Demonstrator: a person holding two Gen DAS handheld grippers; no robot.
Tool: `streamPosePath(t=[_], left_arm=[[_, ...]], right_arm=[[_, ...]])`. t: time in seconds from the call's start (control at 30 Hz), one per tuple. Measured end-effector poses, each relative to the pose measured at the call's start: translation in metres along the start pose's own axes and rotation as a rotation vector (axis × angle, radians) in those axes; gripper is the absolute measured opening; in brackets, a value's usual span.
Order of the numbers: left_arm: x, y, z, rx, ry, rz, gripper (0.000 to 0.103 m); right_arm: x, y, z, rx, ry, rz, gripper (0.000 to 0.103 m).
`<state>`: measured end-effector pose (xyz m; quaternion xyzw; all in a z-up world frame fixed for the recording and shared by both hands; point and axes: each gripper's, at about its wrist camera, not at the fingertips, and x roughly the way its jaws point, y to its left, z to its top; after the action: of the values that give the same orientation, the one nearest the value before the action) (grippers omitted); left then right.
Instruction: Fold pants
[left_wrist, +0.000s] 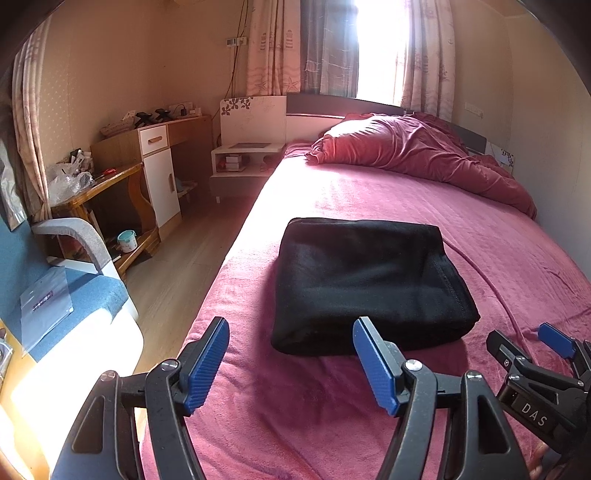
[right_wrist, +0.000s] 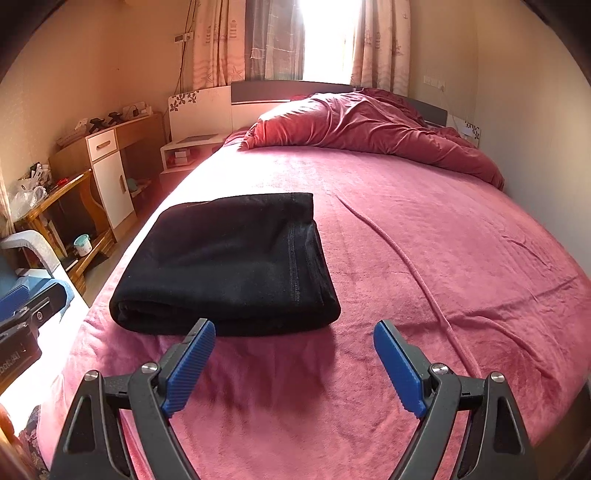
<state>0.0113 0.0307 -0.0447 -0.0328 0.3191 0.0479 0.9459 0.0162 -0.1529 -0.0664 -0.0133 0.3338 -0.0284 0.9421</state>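
The black pants (left_wrist: 369, 280) lie folded into a compact rectangle on the pink bed (left_wrist: 480, 240), near its left edge; they also show in the right wrist view (right_wrist: 232, 262). My left gripper (left_wrist: 291, 332) is open and empty, just short of the pants' near edge. My right gripper (right_wrist: 293, 334) is open and empty, also just short of the near edge, toward the pants' right corner. The right gripper shows at the lower right of the left wrist view (left_wrist: 554, 343). Part of the left gripper's body shows at the left edge of the right wrist view.
A crumpled red duvet (right_wrist: 369, 125) lies at the head of the bed (right_wrist: 443, 240). A ridge in the sheet (right_wrist: 406, 258) runs along the bed right of the pants. Left of the bed are wooden floor (left_wrist: 177, 266), a blue armchair (left_wrist: 74, 280), a desk (left_wrist: 110, 184) and a nightstand (left_wrist: 243, 155).
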Motion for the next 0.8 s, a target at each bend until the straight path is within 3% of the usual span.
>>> streamPosePath(t=[0.8], left_arm=[[0.0009, 0.0007, -0.0029, -0.013, 0.02, -0.001, 0.071]], right_arm=[[0.0034, 0.0014, -0.0035, -0.019, 0.008, 0.005, 0.089]])
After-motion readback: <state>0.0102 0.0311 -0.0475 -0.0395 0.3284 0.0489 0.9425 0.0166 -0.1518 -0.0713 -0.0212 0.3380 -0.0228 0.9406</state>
